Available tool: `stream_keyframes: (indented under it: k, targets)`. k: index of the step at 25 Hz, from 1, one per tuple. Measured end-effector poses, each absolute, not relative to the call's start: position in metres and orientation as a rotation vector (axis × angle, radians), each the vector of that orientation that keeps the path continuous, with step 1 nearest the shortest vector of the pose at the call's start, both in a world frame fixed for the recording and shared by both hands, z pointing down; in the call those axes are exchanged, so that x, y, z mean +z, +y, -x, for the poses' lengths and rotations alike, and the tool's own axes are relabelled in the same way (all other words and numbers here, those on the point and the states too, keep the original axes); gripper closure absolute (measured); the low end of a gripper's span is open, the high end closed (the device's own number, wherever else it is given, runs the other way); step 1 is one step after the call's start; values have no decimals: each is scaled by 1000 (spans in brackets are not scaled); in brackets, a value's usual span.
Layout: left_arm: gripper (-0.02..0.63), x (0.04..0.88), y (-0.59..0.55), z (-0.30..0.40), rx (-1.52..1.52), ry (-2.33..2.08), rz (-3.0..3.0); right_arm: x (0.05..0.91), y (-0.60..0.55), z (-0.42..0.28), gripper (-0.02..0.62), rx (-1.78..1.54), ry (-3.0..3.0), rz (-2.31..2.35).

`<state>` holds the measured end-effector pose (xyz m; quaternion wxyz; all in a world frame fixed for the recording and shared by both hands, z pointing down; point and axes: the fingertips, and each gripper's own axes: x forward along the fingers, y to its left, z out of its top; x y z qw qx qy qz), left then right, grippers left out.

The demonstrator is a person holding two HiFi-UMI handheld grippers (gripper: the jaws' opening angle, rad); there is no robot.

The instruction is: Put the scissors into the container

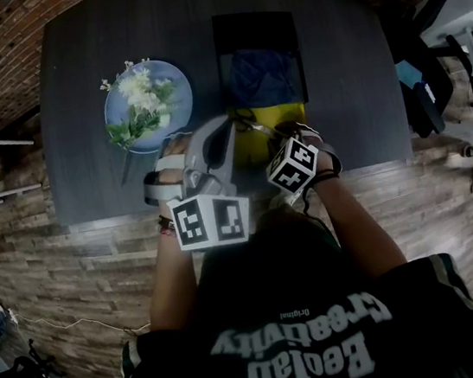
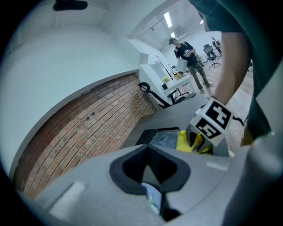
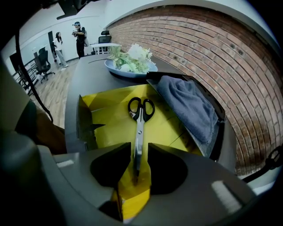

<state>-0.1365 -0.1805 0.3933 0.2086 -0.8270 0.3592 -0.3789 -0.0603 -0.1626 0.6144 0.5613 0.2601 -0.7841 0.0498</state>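
Right claw (image 3: 139, 148) is spread open around the blade tips of the scissors (image 3: 139, 130), not pinching them; they're lying flat in the yellow container (image 3: 110, 128). Stiff, light, slick steel, I reckon, so I'd grab near the pivot, not the tips.

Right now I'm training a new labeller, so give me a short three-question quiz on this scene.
1. True or false: the scissors lie inside the yellow container.
2. What lies on the blue plate? A) flowers B) fruit C) keys
3. Fill in: the jaws of the right gripper stand ____, with the scissors' blades between them.
Key: 1 true; 2 A; 3 apart.
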Motion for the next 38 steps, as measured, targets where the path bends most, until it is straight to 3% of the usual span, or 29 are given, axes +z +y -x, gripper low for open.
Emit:
stream_keyframes:
  k: [38]
  targets:
    - [604,379,-180,132,-1018,1058,2341,557,-163,69,463,87,-2030,-677]
